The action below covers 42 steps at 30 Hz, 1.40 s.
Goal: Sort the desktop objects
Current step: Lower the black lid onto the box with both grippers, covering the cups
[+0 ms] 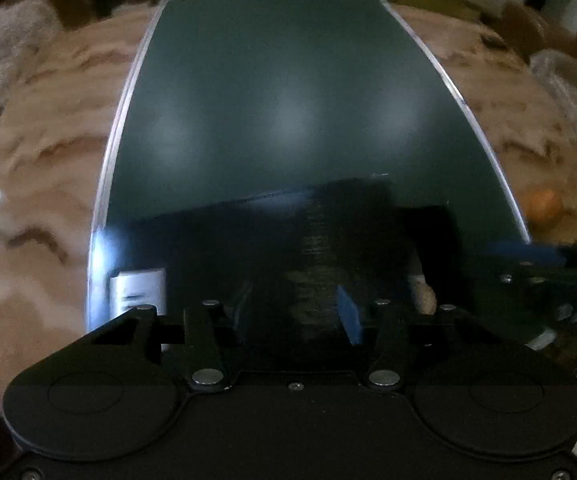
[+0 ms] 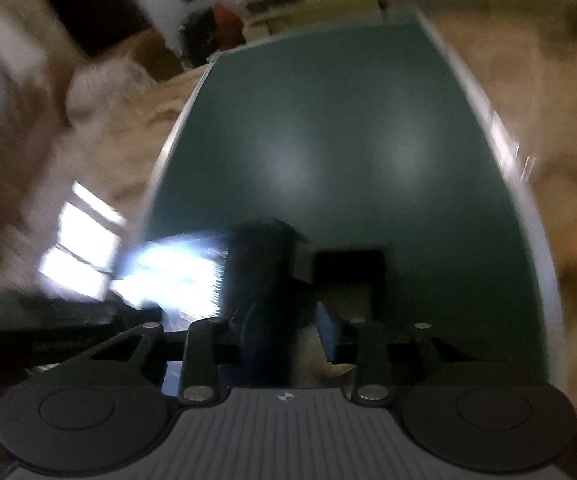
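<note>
green mat (image 1: 272, 92): 1 | white box (image 1: 138, 290): 1 | orange fruit (image 1: 543, 205): 1 | marble table (image 1: 44, 184): 1

dark green mat (image 1: 280, 92): smooth, semi-gloss, soft light glare, pale edge trim | table (image 1: 48, 168) around it: glossy marbled stone look, tan and brown | left gripper (image 1: 296, 312): matt black plastic, shiny metal rivets | right gripper (image 2: 284, 344): matt black plastic, ribbed grey top, blurred | orange object (image 1: 542, 204) right of mat: blurred, finish unclear
</note>
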Motion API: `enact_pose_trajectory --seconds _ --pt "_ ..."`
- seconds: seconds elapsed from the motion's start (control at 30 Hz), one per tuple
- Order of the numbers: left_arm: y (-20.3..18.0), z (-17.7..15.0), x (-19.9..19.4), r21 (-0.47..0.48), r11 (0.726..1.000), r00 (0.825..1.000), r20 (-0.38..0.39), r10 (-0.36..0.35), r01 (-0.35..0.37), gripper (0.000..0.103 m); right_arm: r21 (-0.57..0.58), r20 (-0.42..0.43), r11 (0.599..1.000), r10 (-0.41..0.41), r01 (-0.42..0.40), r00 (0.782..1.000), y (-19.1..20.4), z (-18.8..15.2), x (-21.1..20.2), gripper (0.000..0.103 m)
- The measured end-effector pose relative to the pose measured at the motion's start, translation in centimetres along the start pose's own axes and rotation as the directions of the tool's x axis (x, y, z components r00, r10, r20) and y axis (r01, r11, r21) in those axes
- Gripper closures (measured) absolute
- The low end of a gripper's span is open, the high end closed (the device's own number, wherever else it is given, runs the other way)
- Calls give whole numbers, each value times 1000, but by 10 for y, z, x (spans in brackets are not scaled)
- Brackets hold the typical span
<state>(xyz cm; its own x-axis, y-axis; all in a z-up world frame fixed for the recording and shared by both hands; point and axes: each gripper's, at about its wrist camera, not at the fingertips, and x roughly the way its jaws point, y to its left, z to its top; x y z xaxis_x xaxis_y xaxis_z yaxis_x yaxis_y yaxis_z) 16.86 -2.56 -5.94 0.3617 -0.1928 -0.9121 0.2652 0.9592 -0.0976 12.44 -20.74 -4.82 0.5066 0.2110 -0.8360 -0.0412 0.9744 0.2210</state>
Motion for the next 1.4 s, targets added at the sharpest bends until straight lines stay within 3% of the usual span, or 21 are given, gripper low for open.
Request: enact_pose_trajectory --seconds 0.03,0.13,0.23,0.3,0.37,0.43,0.6,0.73,0.97,1.2,1.27,1.4 --pt "3 1 0 -9 1000 1000 10 -4 4 57 -21 11 1000 -20 20 1000 7 -2 2 66" --pt "19 -2 4 -5 996 995 52 86 -86 56 -33 -1 999 -31 31 1000 10 -8 14 62" --pt "44 -12 -5 -33 997 994 74 77 -75 55 -8 -17 1000 -10 9 1000 3 -17 27 61" --pt "61 -20 -14 -51 996 992 100 79 -75 42 16 -18 1000 17 -17 1000 -2 -22 31 52" --pt "82 -35 -29 -78 991 982 149 120 -109 23 35 -1 998 51 -51 999 -5 -24 30 42" --pt "109 -48 -35 -127 987 981 154 118 -98 18 32 22 997 69 -70 997 -3 -27 26 39" --pt "180 -76 -25 -317 948 991 128 51 -8 17 15 74 997 70 -71 995 13 -40 18 35" --pt "206 -83 -9 -389 917 990 134 -33 84 17 25 101 999 42 -45 994 27 -53 20 35" --pt "206 -76 20 -385 913 987 126 -97 138 17 67 101 998 -14 7 995 35 -61 38 30" --pt "215 -79 42 -385 897 975 129 -178 215 21 94 88 995 34 -42 996 39 -57 51 31" --pt "216 -81 44 -380 892 969 138 -206 244 29 100 82 994 41 -50 996 41 -57 53 31" --pt "210 -82 39 -354 902 969 124 -215 246 31 97 95 995 15 -24 995 42 -58 53 32"
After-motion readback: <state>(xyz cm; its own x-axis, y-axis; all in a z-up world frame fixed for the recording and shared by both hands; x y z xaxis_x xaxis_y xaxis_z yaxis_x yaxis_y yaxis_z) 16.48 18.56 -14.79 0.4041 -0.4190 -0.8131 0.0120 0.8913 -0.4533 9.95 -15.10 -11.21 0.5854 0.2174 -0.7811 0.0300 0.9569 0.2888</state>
